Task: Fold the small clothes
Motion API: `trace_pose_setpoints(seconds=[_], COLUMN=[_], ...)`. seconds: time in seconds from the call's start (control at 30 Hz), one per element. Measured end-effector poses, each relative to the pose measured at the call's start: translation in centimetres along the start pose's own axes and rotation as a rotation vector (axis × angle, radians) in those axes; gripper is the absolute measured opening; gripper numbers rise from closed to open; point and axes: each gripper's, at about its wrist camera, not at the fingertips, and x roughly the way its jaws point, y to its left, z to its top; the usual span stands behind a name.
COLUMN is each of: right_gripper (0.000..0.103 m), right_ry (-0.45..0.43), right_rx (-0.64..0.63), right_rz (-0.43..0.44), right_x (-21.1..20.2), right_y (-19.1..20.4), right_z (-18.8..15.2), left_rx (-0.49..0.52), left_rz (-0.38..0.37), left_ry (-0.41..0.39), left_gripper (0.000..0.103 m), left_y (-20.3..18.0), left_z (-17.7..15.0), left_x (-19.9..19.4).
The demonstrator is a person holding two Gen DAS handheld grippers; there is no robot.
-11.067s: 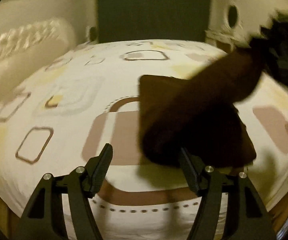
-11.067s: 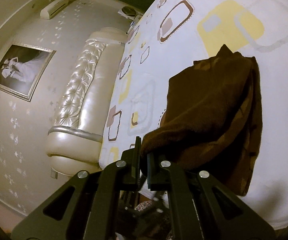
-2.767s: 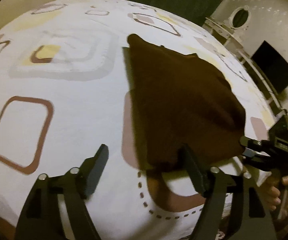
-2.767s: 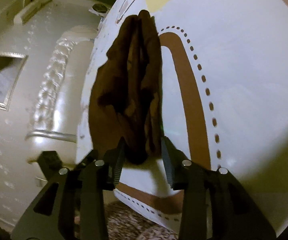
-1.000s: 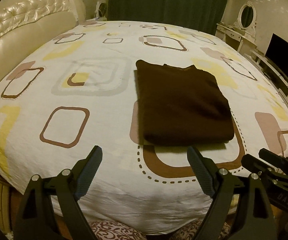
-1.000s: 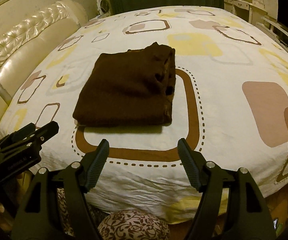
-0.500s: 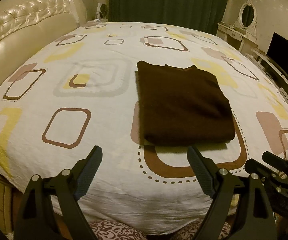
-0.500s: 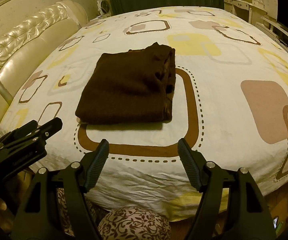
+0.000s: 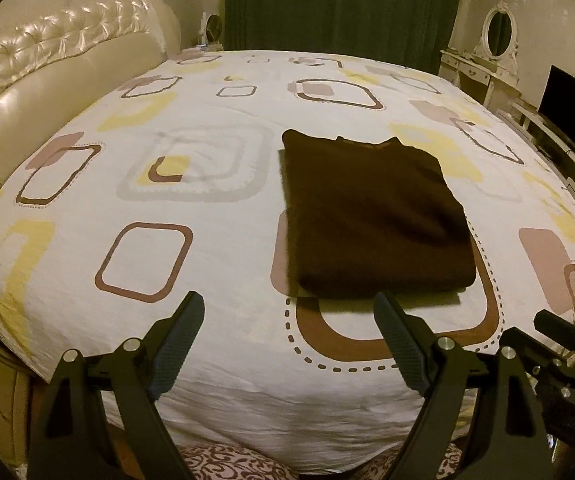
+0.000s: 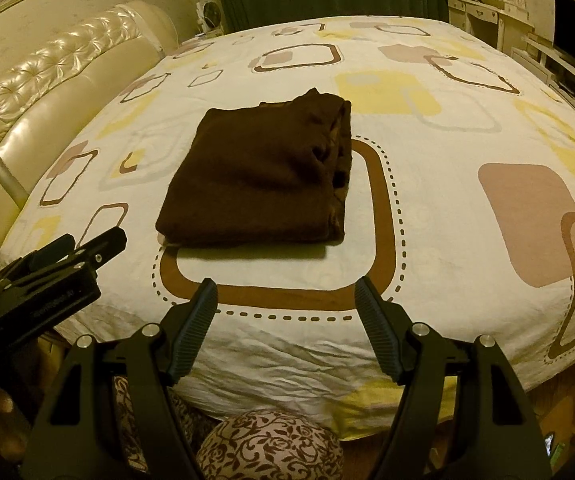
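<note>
The garment (image 9: 371,216) is lying folded on the bed (image 9: 207,360); both tongs (image 9: 287,320) (image 10: 285,304) are hanging wide open, empty; folding is looking done.

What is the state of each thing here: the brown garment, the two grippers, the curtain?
Brown garment: folded into a rectangle, lying flat on the bedsheet.
Left gripper: open, empty.
Right gripper: open, empty.
Green curtain: drawn shut.

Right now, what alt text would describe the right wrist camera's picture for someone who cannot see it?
A folded dark brown garment lies on a bed's patterned sheet. Nearer the camera, the right gripper hangs open and empty, short of the garment; the left gripper pokes in from the left edge.
</note>
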Motion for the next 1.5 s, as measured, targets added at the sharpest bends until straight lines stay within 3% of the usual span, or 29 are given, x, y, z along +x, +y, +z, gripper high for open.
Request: trace_pose_setpoints(seconds=[1.07, 1.23, 1.33, 1.4, 1.5], right_gripper=[0.071, 0.071, 0.071, 0.071, 0.071], right_ry=[0.008, 0.017, 0.023, 0.033, 0.047], right_rx=[0.003, 0.004, 0.005, 0.006, 0.004], right_rz=[0.005, 0.007, 0.008, 0.009, 0.021], right_x=[-0.1, 0.3, 0.5, 0.9, 1.4], right_y=[0.0, -0.2, -0.3, -0.4, -0.6], right_z=[-0.7, -0.8, -1.0, -1.1, -0.9], left_rx=[-0.009, -0.038, 0.007, 0.076, 0.085], left_rz=[-0.008, 0.014, 0.081, 0.041, 0.016], left_ry=[-0.004, -0.007, 0.004, -0.015, -0.080], left_gripper=[0.086, 0.092, 0.092, 0.092, 0.092], left_y=[-0.1, 0.0, -0.7, -1.5, -1.4], left_z=[0.0, 0.2, 0.3, 0.5, 1.3], left_x=[-0.1, -0.1, -0.2, -0.8, -1.9])
